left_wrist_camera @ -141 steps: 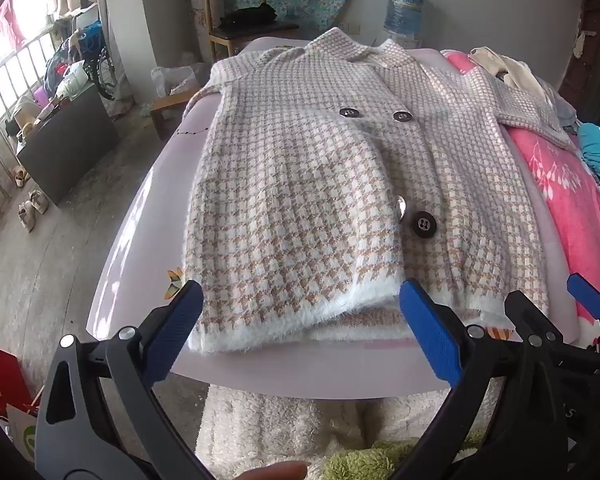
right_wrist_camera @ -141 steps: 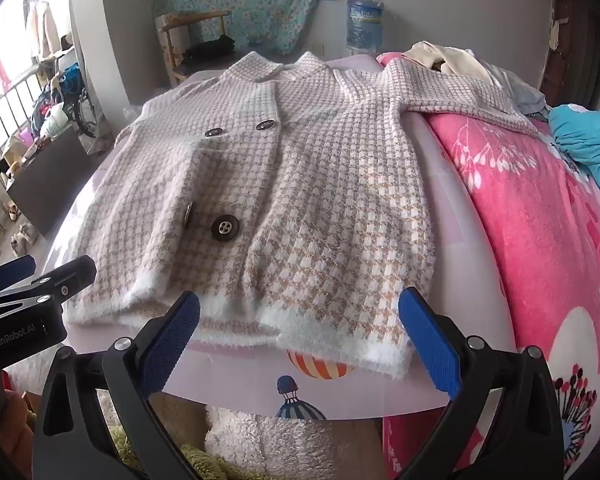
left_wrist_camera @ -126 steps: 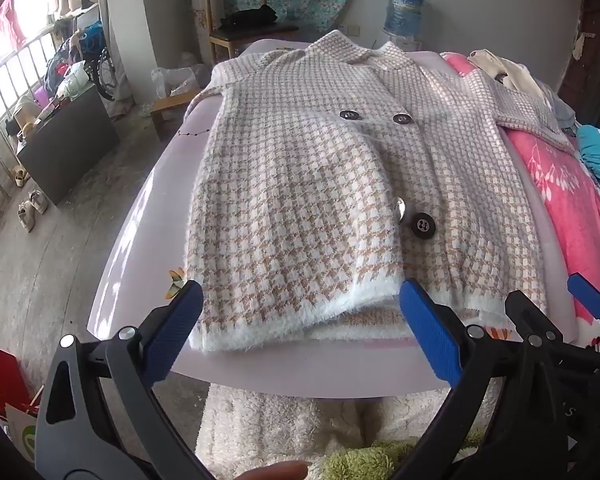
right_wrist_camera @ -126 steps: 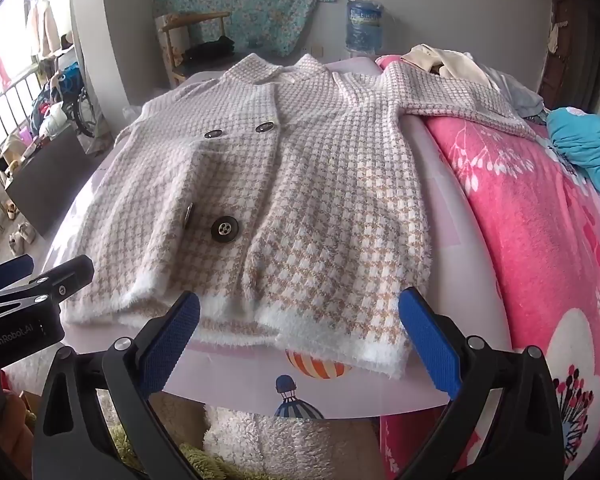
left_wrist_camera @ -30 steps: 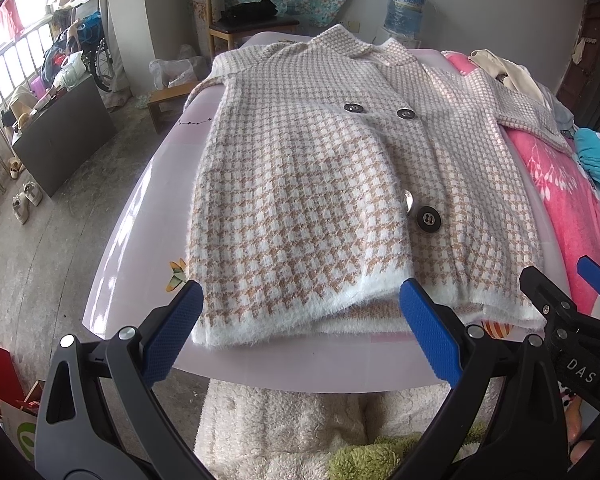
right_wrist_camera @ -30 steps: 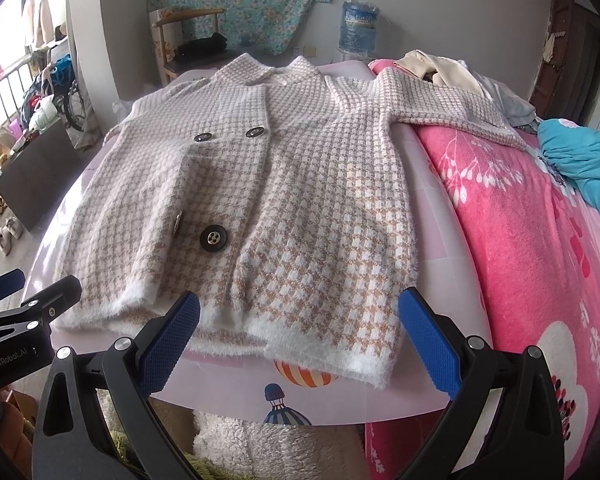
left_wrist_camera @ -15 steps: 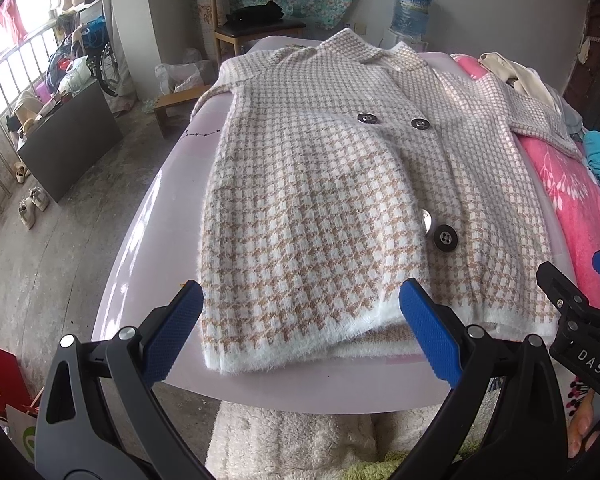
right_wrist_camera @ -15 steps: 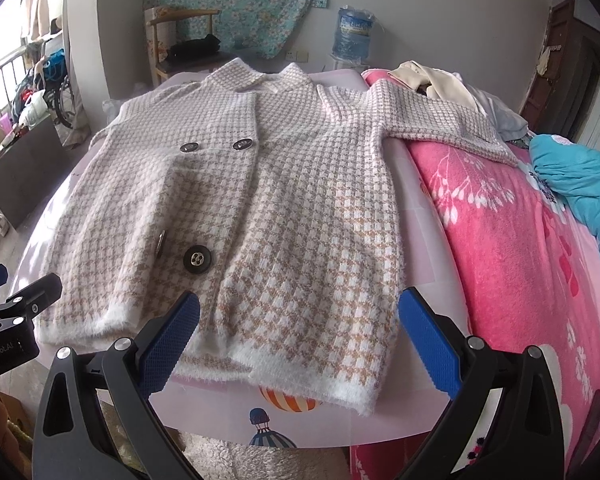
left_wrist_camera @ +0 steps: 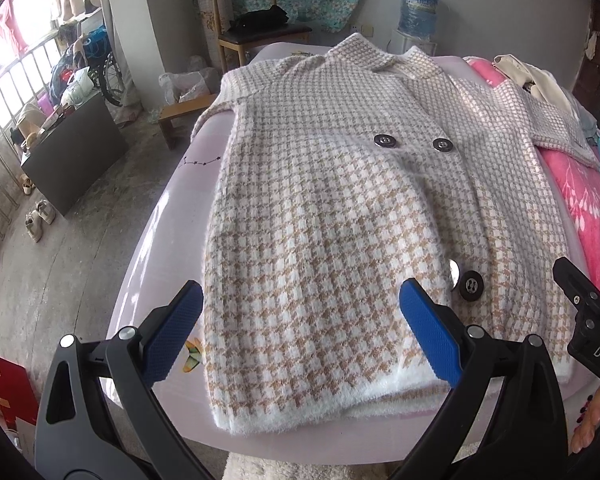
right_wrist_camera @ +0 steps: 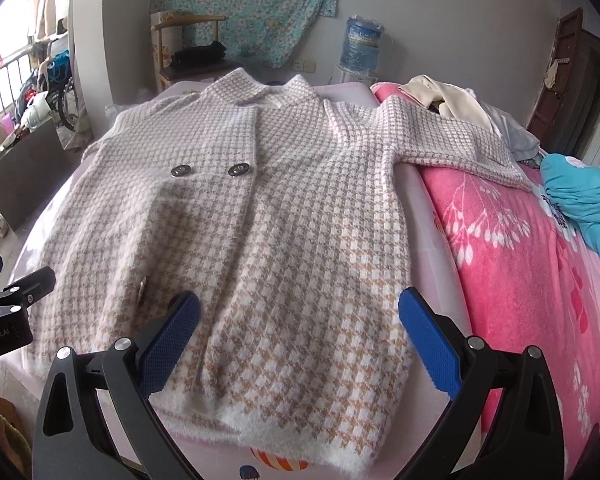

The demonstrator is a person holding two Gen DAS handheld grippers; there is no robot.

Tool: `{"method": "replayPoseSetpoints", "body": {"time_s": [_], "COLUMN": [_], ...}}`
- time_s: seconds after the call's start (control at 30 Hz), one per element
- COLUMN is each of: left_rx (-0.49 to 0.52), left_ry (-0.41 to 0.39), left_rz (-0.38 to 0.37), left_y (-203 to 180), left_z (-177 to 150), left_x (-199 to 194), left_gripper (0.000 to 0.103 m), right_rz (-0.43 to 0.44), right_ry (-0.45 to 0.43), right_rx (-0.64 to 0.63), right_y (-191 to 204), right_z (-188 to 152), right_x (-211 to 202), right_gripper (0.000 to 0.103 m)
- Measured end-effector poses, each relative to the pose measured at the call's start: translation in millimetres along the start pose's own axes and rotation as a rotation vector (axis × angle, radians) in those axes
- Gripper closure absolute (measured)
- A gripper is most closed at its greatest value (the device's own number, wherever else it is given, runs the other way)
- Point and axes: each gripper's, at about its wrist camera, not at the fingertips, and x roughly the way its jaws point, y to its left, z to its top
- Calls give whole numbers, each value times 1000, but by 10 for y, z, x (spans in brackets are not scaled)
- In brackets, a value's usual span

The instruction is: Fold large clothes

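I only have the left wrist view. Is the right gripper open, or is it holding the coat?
Observer: The right gripper is open, holding nothing, over the coat's hem.
Operator: Does the hem's right corner hang off the bed?
Observer: No, it lies flat on the sheet, with a striped balloon print showing just below it.
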Motion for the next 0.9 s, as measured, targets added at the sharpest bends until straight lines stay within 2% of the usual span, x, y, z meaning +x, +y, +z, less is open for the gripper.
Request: {"method": "replayPoseSetpoints", "body": {"time_s": [0.07,0.2,0.3,0.47,0.57,0.63,0.7,0.8,0.9], "left_rx": [-8,-54,-115,-250,-354,-453,-615,-937,-1176], "left_ry": [-6,-41,-101,-61,-54,-23,66,216,332], "left_rz": [-28,-170,-252,-310,-243,-232,-245,-428,-596], "left_y": [57,288,561,1149,1570,1923,2313,2837,3056], "left_z": [108,353,575,1076,1322,1454,1482,1300,1040], "left_x": [59,172,238,609,958,1280,1697,2389,3003], "left_gripper": [8,8,8,8,8,8,8,8,8], "right_rz": [41,123,242,417,463,470,474,467,446], "right_ry": [-30,-82,-94,-48,-6,12,32,63,93], "right_rx": [-3,-43,-56,-91,-126,-147,-168,-202,-226], "right_y": [33,201,343,687,904,1029,1128,1251,1344], "right_z": [113,405,640,973,1100,1147,1178,1207,1203], "right_x": [20,98,191,488,722,849,965,1151,1302], "right_gripper": [6,6,6,6,6,6,6,6,6]}}
